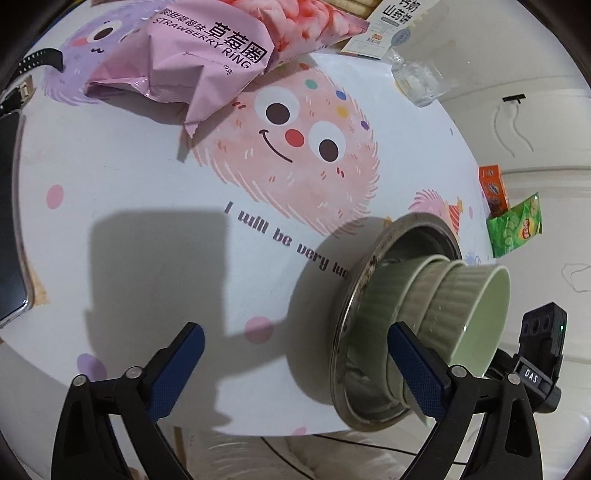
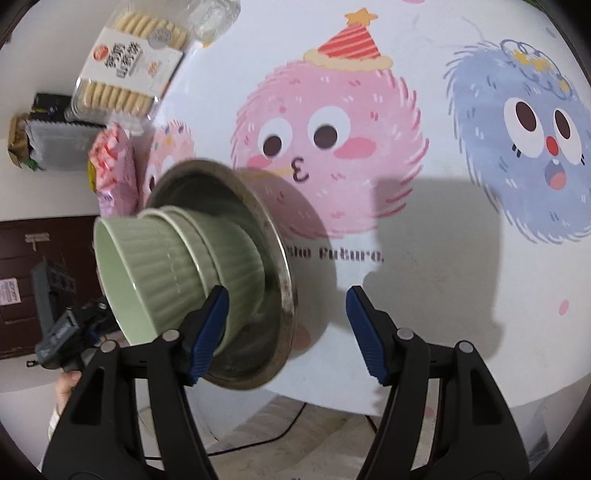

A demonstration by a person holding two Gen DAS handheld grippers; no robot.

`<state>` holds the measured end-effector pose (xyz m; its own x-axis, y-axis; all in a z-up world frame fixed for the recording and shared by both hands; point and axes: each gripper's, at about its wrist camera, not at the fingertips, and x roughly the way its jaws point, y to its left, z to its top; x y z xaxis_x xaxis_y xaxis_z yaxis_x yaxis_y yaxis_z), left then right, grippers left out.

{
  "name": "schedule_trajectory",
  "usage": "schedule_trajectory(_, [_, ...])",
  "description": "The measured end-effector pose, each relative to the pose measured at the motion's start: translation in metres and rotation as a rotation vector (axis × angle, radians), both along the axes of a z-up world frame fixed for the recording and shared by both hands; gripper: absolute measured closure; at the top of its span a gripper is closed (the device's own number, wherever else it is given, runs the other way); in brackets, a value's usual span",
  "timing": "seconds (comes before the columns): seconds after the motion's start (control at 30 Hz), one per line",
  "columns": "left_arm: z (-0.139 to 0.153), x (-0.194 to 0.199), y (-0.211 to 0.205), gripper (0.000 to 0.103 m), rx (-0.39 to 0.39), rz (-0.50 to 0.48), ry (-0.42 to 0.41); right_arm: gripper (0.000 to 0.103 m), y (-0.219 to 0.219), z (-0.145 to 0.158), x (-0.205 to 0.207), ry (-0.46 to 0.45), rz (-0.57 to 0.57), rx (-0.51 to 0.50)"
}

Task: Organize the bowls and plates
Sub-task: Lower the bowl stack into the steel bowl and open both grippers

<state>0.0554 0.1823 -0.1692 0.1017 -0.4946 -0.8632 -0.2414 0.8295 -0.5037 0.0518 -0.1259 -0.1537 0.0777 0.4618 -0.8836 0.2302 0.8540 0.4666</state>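
A steel bowl (image 1: 354, 317) stands on the cartoon-print table near its front edge. Nested green ribbed ceramic bowls (image 1: 454, 306) are stacked inside it. My left gripper (image 1: 295, 343) is open and empty, just left of the stack, its right finger close to the steel rim. In the right wrist view the steel bowl (image 2: 280, 280) and the green bowls (image 2: 162, 266) sit at the left. My right gripper (image 2: 286, 306) is open and empty, its left finger (image 2: 208, 317) in front of the stack, the steel rim between the fingers.
Pink snack bags (image 1: 207, 59), a biscuit box (image 1: 391, 26) and a clear glass (image 1: 417, 81) lie at the table's far side. A phone (image 1: 9, 221) lies at the left edge. Green and orange snack packs (image 1: 513, 221) sit at the right. The other gripper (image 2: 55, 317) shows at the left.
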Motion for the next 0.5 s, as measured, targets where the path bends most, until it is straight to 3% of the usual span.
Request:
schedule_trajectory(0.07, [-0.002, 0.003, -0.001, 0.034, -0.022, 0.005, -0.002, 0.050, -0.001, 0.001, 0.002, -0.015, 0.003, 0.022])
schedule_trajectory(0.1, [-0.003, 0.005, -0.001, 0.039, -0.033, 0.005, 0.002, 0.056, -0.002, 0.001, 0.003, -0.018, 0.004, 0.024])
schedule_trajectory(0.13, [-0.005, 0.006, -0.002, 0.044, -0.050, 0.002, 0.009, 0.071, -0.002, 0.000, 0.004, -0.012, 0.008, 0.023])
schedule_trajectory(0.17, [-0.006, 0.008, -0.004, 0.046, -0.066, -0.004, 0.015, 0.076, -0.002, -0.002, 0.004, 0.004, 0.010, 0.035])
schedule_trajectory(0.2, [-0.007, 0.009, -0.006, 0.048, -0.073, -0.014, 0.015, 0.076, -0.003, -0.004, 0.004, 0.013, 0.004, 0.046])
schedule_trajectory(0.37, [-0.004, 0.015, -0.014, 0.081, -0.116, -0.037, -0.011, 0.090, 0.001, -0.005, 0.002, 0.001, 0.024, 0.026])
schedule_trajectory(0.5, [0.002, 0.021, -0.021, 0.086, -0.100, -0.062, -0.042, 0.091, 0.004, -0.005, 0.005, -0.014, 0.040, 0.000])
